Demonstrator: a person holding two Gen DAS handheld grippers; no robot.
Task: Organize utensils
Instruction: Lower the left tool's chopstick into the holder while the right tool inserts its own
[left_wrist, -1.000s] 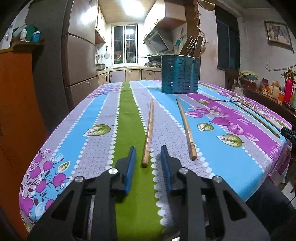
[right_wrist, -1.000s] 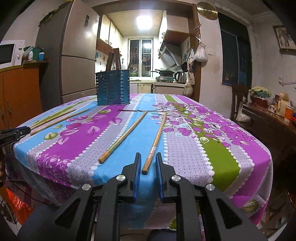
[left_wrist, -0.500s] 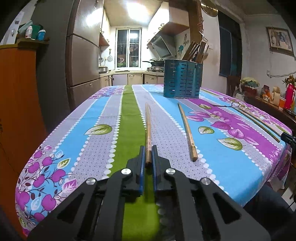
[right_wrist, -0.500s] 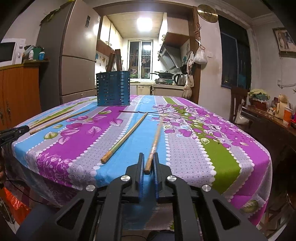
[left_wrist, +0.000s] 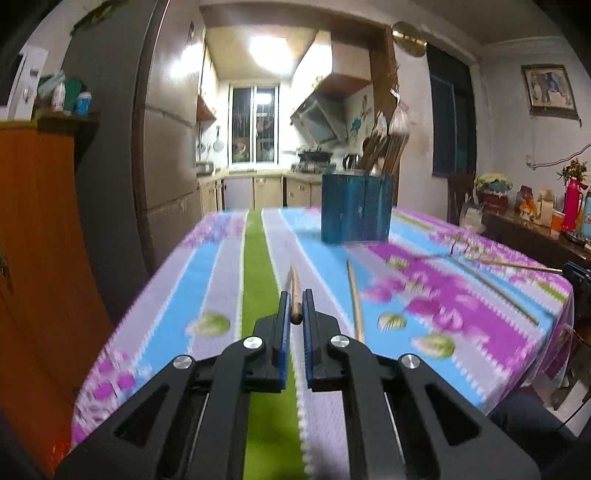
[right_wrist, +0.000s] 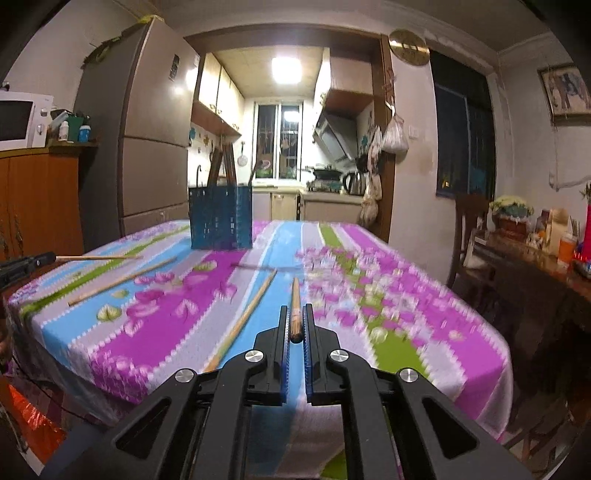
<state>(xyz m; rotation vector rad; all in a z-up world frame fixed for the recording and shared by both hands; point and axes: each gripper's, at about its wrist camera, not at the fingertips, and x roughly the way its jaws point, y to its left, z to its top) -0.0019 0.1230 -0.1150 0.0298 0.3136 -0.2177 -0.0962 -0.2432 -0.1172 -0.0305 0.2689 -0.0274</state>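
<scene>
My left gripper (left_wrist: 294, 300) is shut on the near end of a wooden chopstick (left_wrist: 294, 285), held above the striped floral tablecloth (left_wrist: 221, 291). A second chopstick (left_wrist: 355, 299) lies on the cloth just to its right. My right gripper (right_wrist: 295, 314) is shut on another wooden chopstick (right_wrist: 295, 302), also off the cloth, with a loose chopstick (right_wrist: 248, 314) lying to its left. The blue slotted utensil holder (left_wrist: 356, 208) stands at the far side of the table with several utensils in it; in the right wrist view the holder (right_wrist: 220, 218) is far left.
Two more chopsticks (right_wrist: 122, 277) lie at the left of the table in the right wrist view, one held by the other gripper (right_wrist: 26, 263). A fridge (left_wrist: 166, 147) and orange cabinet (left_wrist: 37, 240) stand left; a cluttered sideboard (right_wrist: 535, 258) and chair stand right.
Both grippers closed on the near ends of their chopsticks and then rose, lifting them off the tablecloth. The views now sit higher and are blurred by the motion.
</scene>
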